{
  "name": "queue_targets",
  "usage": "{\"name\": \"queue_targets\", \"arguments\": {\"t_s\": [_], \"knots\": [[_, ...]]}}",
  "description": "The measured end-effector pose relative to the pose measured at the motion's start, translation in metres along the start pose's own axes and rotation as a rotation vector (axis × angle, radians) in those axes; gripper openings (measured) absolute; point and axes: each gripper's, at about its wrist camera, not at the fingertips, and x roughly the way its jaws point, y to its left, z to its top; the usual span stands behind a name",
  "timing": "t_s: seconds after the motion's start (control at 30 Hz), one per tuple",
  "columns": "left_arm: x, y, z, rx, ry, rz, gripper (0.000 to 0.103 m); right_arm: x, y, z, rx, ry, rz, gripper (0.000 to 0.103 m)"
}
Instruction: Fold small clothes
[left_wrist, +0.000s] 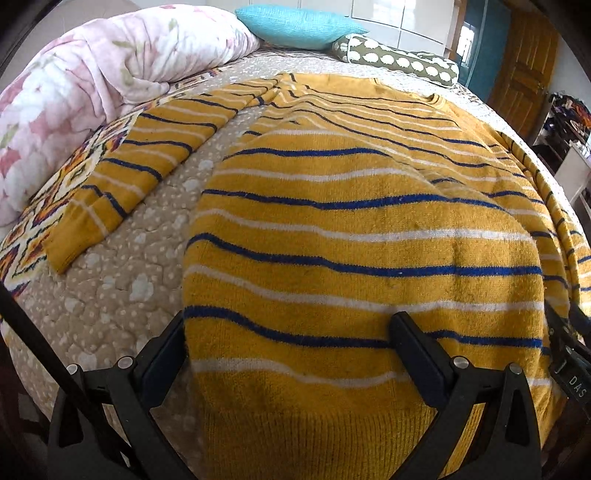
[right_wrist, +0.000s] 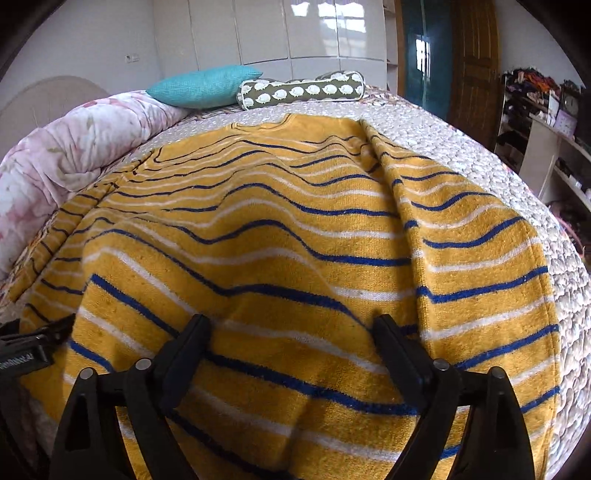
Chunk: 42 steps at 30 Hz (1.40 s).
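Sweater (left_wrist: 354, 236): one, yellow with blue and white stripes, spread on the quilted bedspread (left_wrist: 122, 258).
Sleeves: one lies out to the left (left_wrist: 140, 166); the other is folded over the body along the right side (right_wrist: 480, 266).
Pillows: two, a teal cushion (right_wrist: 203, 86) and a patterned bolster (right_wrist: 301, 90), plus one floral comforter (left_wrist: 92, 81).
Left gripper (left_wrist: 290, 332): jaws spread wide at the hem, sweater's left edge between them.
Right gripper (right_wrist: 291, 332): jaws parted, over the hem, gripping nothing.

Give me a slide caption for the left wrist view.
Open left hand-held gripper over the hem of a mustard-yellow knit sweater with blue and white stripes, one sleeve spread on the quilted bedspread.
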Motion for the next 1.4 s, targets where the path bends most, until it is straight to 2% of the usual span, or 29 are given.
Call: {"name": "queue_targets", "arguments": {"t_s": [0.2,0.53,0.77,1.4], "knots": [[-0.003,0.000,-0.003,0.011,-0.023,-0.002,0.103,-0.001,-0.001,-0.001,-0.003,-0.021,0.003,0.094],[-0.005,0.000,-0.007,0.006,-0.015,-0.012,0.103,-0.002,0.005,-0.003,-0.026,-0.038,-0.026,0.094],[-0.006,-0.001,-0.010,0.010,-0.038,-0.003,0.103,-0.002,0.006,-0.004,-0.035,-0.042,-0.040,0.094],[-0.010,-0.001,-0.013,0.032,-0.039,0.000,0.103,-0.003,0.007,-0.004,-0.039,-0.043,-0.044,0.094]]}}
